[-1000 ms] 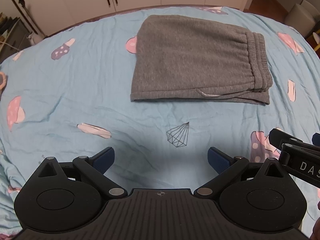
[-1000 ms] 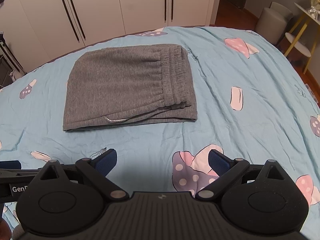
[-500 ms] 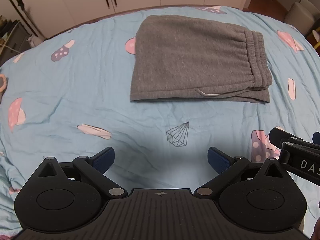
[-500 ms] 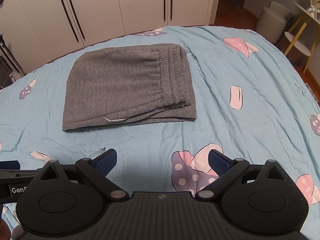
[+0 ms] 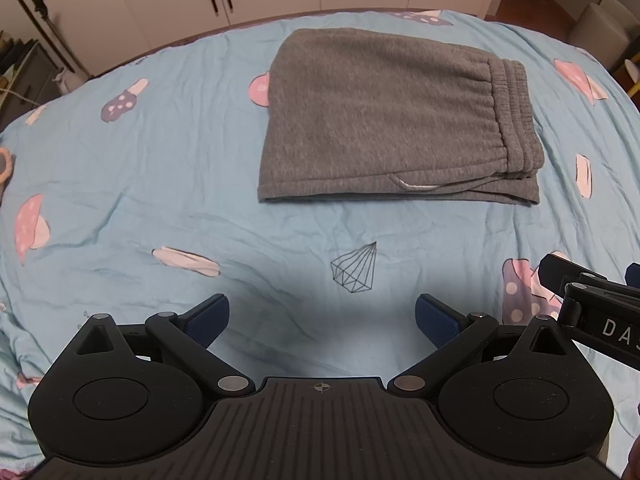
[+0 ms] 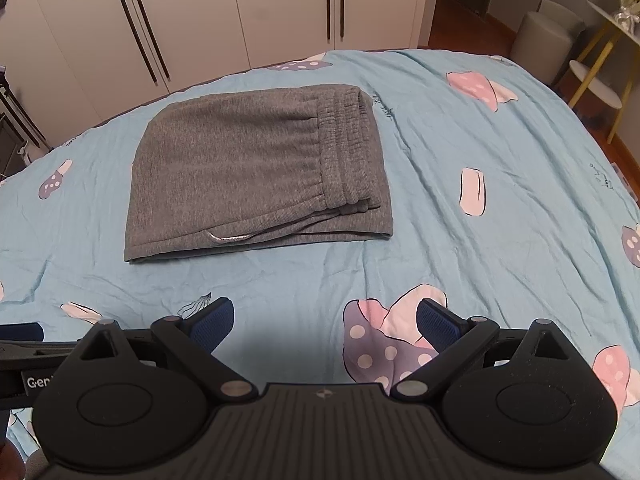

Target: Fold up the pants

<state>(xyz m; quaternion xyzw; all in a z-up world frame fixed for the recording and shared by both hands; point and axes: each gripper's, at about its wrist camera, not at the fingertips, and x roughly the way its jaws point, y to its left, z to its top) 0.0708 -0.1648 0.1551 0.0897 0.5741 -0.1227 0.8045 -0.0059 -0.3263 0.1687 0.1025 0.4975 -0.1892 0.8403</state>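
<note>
Left tool [image 5: 322,316] and right tool [image 6: 325,320] wide, empty, well clear of folded pants [image 5: 396,120] on bed [image 5: 160,160]; fold looks finished.

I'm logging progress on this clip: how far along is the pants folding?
Done: the grey pants lie on the blue bedsheet as a compact folded rectangle, waistband stacked at one end. In hand: nothing; the left tool and right tool are both open, short of the pants. Left: apparently nothing, except perhaps tucking in the white drawstring.
</note>
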